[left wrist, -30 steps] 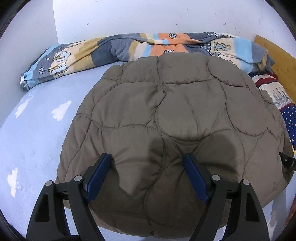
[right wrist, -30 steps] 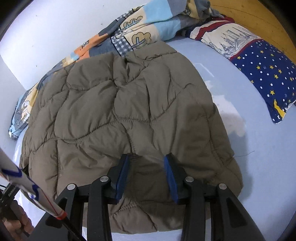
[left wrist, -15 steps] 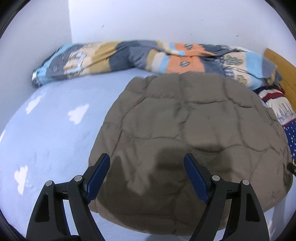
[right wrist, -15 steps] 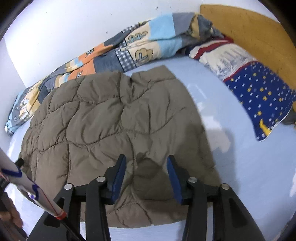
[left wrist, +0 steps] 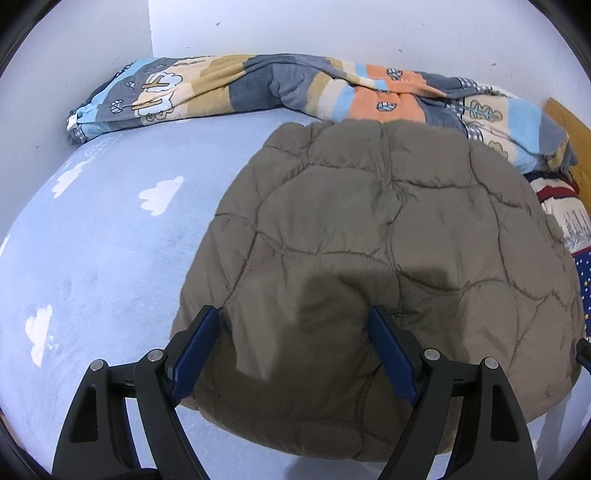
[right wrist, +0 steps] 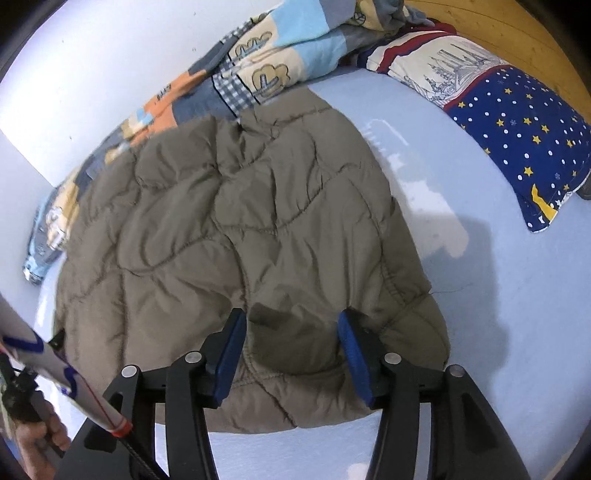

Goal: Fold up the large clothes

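Left gripper (left wrist: 295, 325): jaws stand wide apart above the near hem of the quilted jacket (left wrist: 388, 258), with nothing pinched between the blue pads (left wrist: 195, 350).
Right gripper (right wrist: 291, 332): jaws have just been opening; they now stand about half spread over the jacket's near right corner, the cloth lying below them and not clamped (its shadow falls on the fabric).
Quilted jacket: olive-brown and puffy, lying as a folded, rounded slab on the light blue cloud-print bedsheet (left wrist: 110, 240), its far edge touching the patchwork duvet (left wrist: 295, 85).
Surroundings: the starry blue pillow (right wrist: 517, 129) lies well apart to the right, against the wooden headboard (right wrist: 517, 33); a hand (right wrist: 33, 443) shows at the lower left of the right wrist view.
Handling: likely light, soft and springy; the padding will probably puff back up, and the smooth shell may slide on itself.
Where to grip: probably the stitched hem or a corner, taking all layers deep in the jaws, since a pinch on a bulging panel could slip.
Progress: the bundle looks already compact, so at most one fold seems left.
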Action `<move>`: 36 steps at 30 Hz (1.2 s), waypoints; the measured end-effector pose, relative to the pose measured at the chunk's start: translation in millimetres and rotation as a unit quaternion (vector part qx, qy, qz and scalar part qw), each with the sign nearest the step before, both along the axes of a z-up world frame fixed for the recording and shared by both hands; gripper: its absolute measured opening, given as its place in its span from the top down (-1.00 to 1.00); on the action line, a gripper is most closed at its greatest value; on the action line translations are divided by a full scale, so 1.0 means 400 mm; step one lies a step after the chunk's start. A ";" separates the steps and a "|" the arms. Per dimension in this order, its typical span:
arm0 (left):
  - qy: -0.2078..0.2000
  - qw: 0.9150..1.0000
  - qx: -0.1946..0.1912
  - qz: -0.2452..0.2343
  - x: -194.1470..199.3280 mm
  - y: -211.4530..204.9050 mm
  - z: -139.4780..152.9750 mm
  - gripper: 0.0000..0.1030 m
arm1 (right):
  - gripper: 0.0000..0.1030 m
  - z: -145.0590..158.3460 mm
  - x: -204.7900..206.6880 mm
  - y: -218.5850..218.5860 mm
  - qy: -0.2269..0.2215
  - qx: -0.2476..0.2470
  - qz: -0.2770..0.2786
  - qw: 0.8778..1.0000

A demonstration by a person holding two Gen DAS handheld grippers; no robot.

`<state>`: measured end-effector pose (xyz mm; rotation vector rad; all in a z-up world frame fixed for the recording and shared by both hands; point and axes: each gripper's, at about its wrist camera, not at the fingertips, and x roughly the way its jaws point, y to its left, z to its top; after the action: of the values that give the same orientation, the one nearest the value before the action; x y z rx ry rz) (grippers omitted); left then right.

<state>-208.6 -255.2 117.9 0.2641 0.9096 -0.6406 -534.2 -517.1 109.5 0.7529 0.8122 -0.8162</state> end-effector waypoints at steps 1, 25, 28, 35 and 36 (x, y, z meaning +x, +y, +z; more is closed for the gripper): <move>0.001 1.000 -0.002 0.001 0.000 0.003 0.003 -0.59 | -0.09 0.008 -0.003 -0.001 -0.001 -0.005 -0.004 1.000; -0.020 0.999 0.026 -0.020 -0.020 0.016 0.002 -0.59 | -0.19 0.008 -0.050 0.000 0.017 0.018 -0.027 0.999; -0.022 0.999 0.024 -0.020 -0.026 0.022 0.011 -0.59 | -0.19 0.013 -0.059 0.003 0.011 0.026 -0.030 0.999; -0.015 0.999 0.032 -0.017 -0.029 0.040 0.006 -0.59 | -0.19 0.009 -0.087 0.002 0.009 0.044 -0.043 0.998; -0.012 0.999 0.033 -0.017 -0.027 0.043 0.003 -0.59 | -0.19 0.005 -0.092 0.001 0.010 0.048 -0.045 0.998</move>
<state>-219.3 -238.1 119.2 0.3466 0.9066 -0.6380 -570.9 -516.5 111.4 0.8718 0.8440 -0.8706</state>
